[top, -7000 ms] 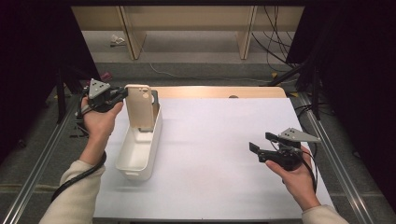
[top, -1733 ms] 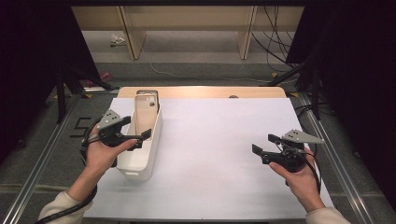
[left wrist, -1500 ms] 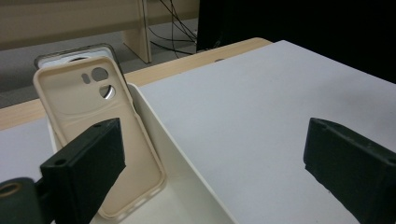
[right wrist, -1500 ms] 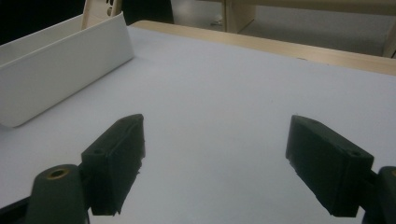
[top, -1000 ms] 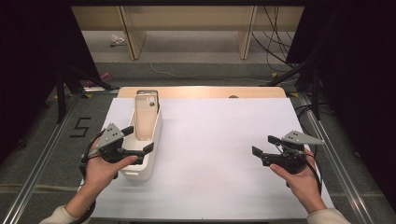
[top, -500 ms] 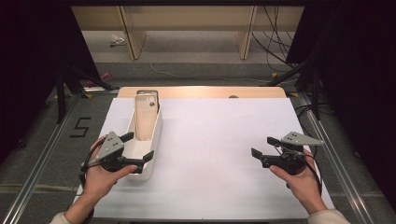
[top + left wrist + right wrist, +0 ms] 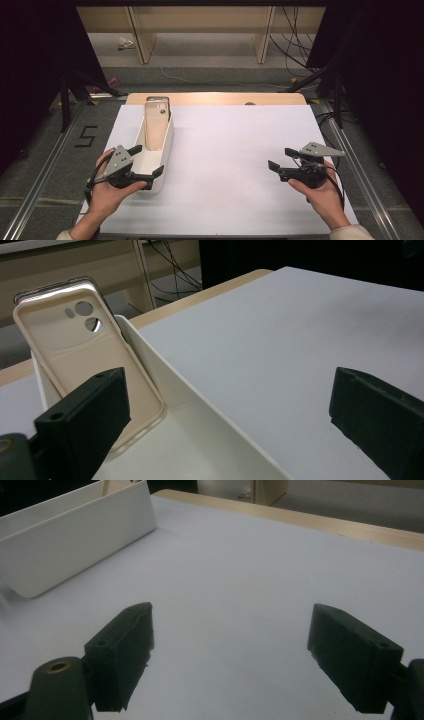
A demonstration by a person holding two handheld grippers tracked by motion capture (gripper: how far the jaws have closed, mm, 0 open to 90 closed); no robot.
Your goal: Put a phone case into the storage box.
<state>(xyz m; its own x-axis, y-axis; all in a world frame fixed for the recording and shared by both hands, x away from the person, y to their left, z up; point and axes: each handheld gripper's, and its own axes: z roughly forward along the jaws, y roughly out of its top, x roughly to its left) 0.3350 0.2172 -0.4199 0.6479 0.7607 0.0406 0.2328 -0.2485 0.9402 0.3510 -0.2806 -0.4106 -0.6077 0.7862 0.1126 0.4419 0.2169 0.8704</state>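
Left gripper (image 7: 143,161) at near end of white tray (image 7: 165,150), jaws spread wide and holding nothing, one over tray interior, the other beyond its right wall above white table sheet (image 7: 230,150). Beige phone case (image 7: 90,355) standing tilted against far end wall of tray, ahead of left jaws along tray length; long axis leaning up and away, camera cut-outs uppermost. Tray long axis running near to far. Right gripper (image 7: 284,159) well apart at right side of table, jaws likewise spread, empty, pointing left toward tray (image 7: 75,535). Left gripper judged far nearer to case; likely approach straight forward along tray
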